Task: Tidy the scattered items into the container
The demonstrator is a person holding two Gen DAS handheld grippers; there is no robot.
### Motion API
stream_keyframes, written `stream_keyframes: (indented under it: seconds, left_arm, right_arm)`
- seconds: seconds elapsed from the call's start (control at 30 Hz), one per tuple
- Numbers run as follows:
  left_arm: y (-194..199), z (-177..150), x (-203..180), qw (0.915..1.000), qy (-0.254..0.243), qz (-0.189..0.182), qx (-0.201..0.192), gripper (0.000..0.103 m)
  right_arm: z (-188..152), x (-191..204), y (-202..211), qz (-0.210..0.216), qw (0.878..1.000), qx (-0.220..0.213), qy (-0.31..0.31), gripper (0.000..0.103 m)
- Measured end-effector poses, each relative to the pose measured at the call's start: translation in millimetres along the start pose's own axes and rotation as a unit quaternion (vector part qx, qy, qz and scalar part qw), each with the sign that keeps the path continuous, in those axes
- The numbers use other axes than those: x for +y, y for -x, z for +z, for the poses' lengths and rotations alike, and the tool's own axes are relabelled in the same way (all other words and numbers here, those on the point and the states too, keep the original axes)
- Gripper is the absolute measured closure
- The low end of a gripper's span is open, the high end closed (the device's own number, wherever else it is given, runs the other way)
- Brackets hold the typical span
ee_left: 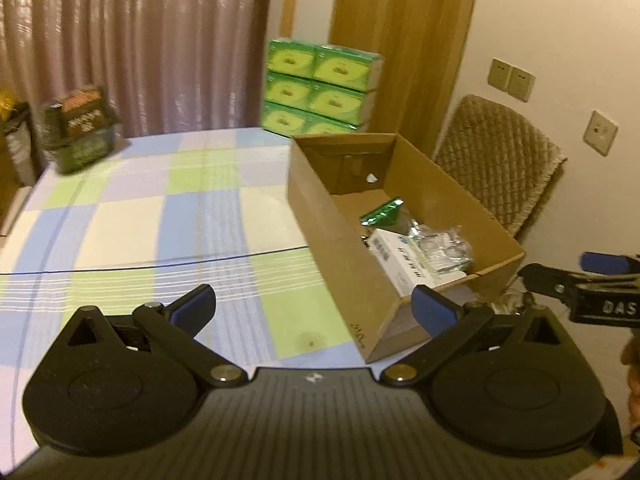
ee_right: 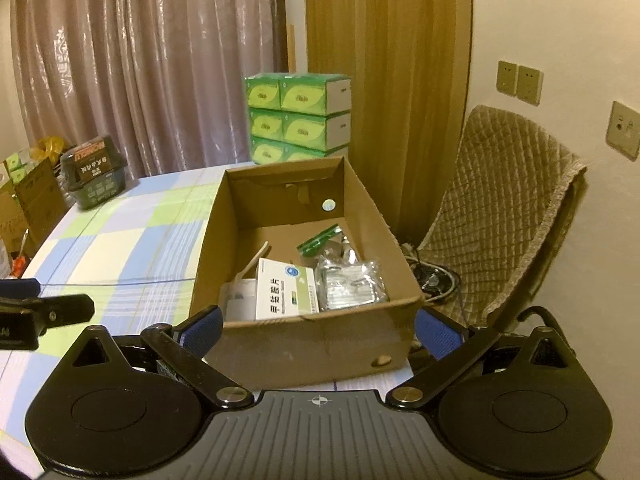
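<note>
Both sets of fingers are spread wide with nothing between them: the left gripper (ee_left: 314,306) hangs over the checked cloth of the desk (ee_left: 132,216), the right gripper (ee_right: 318,330) right in front of the cardboard box (ee_right: 304,344). That box sits at the desk's far right edge, and inside it lie a white medicine carton (ee_right: 286,294) with blue-green print too small to read, a green sachet (ee_right: 320,238) and a clear crinkled packet (ee_right: 348,284). Behind it, stacked green tissue packs (ee_right: 298,118) against the curtain. A quilted chair (ee_right: 508,208) crowds the right side. Far left, a dark basket (ee_right: 96,184) holds a brown pack with blurred lettering.
</note>
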State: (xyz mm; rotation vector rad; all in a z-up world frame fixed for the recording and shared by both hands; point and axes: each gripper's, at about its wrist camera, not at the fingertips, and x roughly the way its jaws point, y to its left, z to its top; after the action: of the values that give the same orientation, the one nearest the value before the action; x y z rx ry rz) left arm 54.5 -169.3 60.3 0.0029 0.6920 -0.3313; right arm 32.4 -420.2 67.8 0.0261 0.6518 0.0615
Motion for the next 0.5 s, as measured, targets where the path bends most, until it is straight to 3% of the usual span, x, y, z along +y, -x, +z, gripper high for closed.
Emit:
stream_keyframes:
  seconds: [0.5]
  left_arm:
    - [38.2,-12.9,-4.2,0.9997,0.010,-0.017,-0.016,0.001]
  right_arm:
    - [-17.8,16.2,41.8,0.002,1.000,-0.005,-0.004,0.002]
